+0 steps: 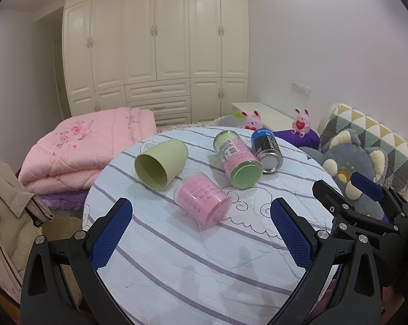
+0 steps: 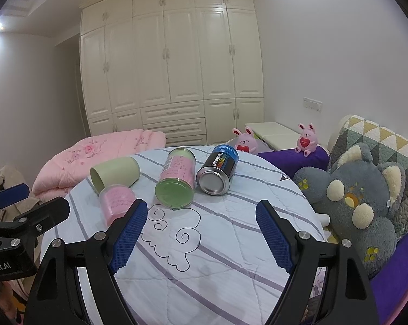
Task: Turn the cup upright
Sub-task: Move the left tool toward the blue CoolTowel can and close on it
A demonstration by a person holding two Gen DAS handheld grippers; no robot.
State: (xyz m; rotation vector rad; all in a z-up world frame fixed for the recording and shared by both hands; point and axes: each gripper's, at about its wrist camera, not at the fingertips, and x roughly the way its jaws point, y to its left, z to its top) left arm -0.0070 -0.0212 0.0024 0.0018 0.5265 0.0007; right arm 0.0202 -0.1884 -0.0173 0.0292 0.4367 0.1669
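Pale green plastic, by the look of it: the cup [image 1: 160,163] lies on its side at the left of the round quilted surface [image 1: 204,257], its mouth turned toward the left gripper [image 1: 201,233] and its closed base pointing away. It looks light, stiff and thin-walled, so it should lift with little force but may roll or skid on the cloth if nudged. The wall tapers toward the base, which could let it slip out of a pinch. A hold across the body near the middle, or one pad inside the rim and one outside, seems the safest way to swing it up onto its base.

Just to its right, touching or nearly touching it, lies a pink tumbler [image 1: 202,200], also on its side. Farther right are a green-capped jar [image 1: 237,159] and a dark can [image 1: 267,150], both toppled and close together.

The left gripper's jaws stand wide and hold nothing, short of the cup. The right gripper [image 2: 201,238] is likewise spread wide and empty, facing the jar and can.
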